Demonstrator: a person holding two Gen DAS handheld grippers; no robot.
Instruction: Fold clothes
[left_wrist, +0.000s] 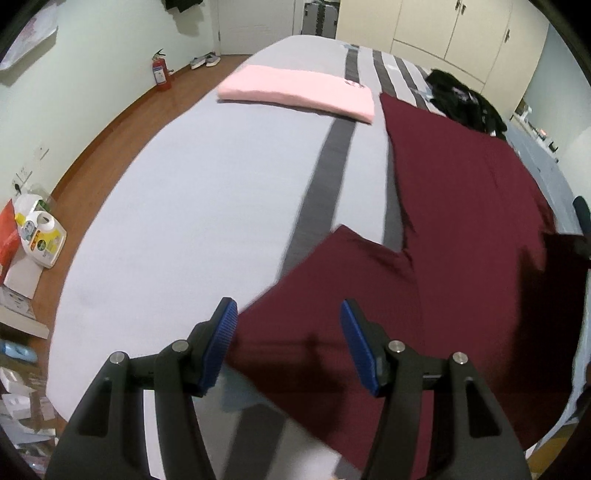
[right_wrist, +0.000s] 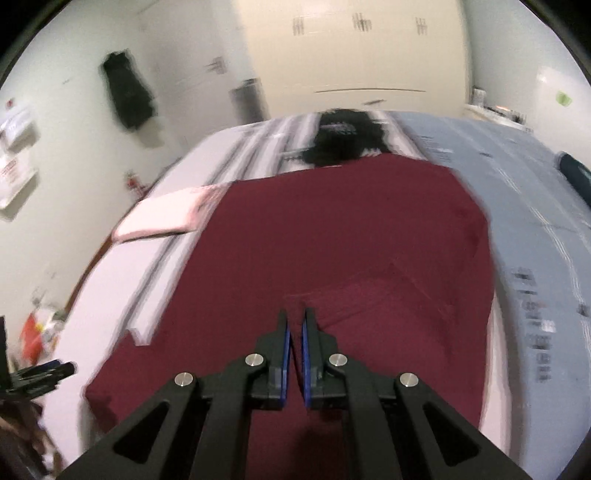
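A maroon garment (left_wrist: 461, 206) lies spread on the bed, one sleeve (left_wrist: 332, 295) pointing left. My left gripper (left_wrist: 290, 314) is open above that sleeve, its blue pads (left_wrist: 221, 343) on either side of it. In the right wrist view the same maroon garment (right_wrist: 332, 240) fills the middle, with one sleeve folded over the body (right_wrist: 369, 295). My right gripper (right_wrist: 294, 317) hangs over it with its jaws almost closed and nothing visibly between them. The view is blurred.
A folded pink garment (left_wrist: 299, 92) lies at the far side of the grey striped bed (left_wrist: 184, 184). A black garment (left_wrist: 465, 99) lies crumpled at the far right. A detergent bottle (left_wrist: 40, 236) and clutter stand on the wooden floor to the left.
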